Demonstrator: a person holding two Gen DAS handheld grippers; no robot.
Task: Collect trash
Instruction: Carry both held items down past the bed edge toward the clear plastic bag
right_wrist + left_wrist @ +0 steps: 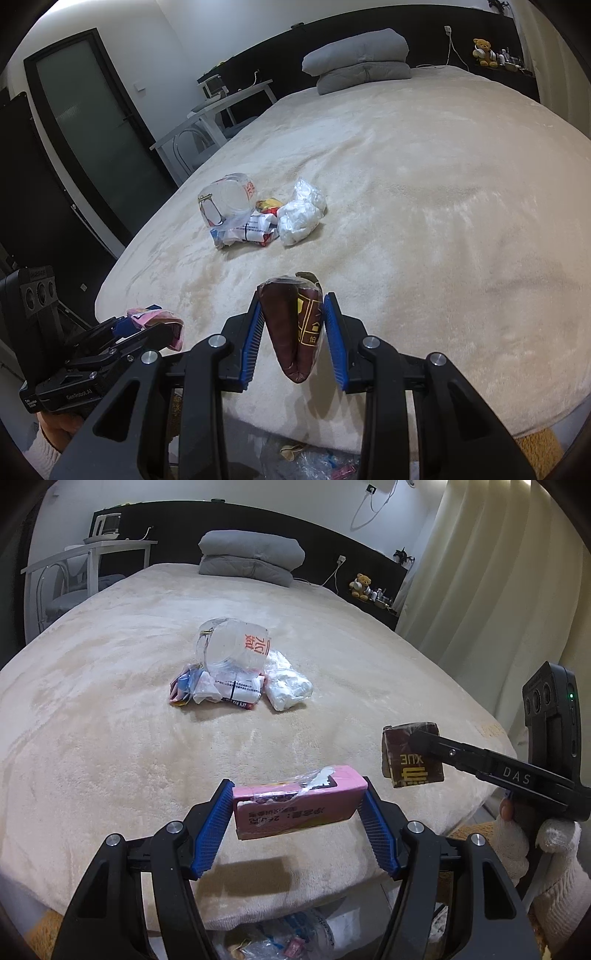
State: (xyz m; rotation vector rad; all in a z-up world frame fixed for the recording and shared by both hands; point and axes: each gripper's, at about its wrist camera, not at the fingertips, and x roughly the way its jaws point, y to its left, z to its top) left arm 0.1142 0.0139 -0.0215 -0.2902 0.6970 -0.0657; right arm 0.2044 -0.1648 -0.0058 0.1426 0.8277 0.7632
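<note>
My left gripper [297, 797] is shut on a pink carton [295, 805] and holds it above the near edge of the bed; it also shows in the right wrist view [159, 325]. My right gripper [291, 314] is shut on a brown wrapped packet [291, 325], which also shows in the left wrist view [412, 755]. Mid-bed lies a trash pile: a clear plastic cup [234, 648], flat wrappers [221, 690] and a crumpled white bag [286, 685]. A trash bag [280, 938] with several scraps sits on the floor below both grippers.
The beige bed [110, 701] fills the view. A folded grey duvet [251, 555] lies at its head. A white side table [92, 554] stands left, a curtain [498, 572] right, a dark glass door [92, 122] far left.
</note>
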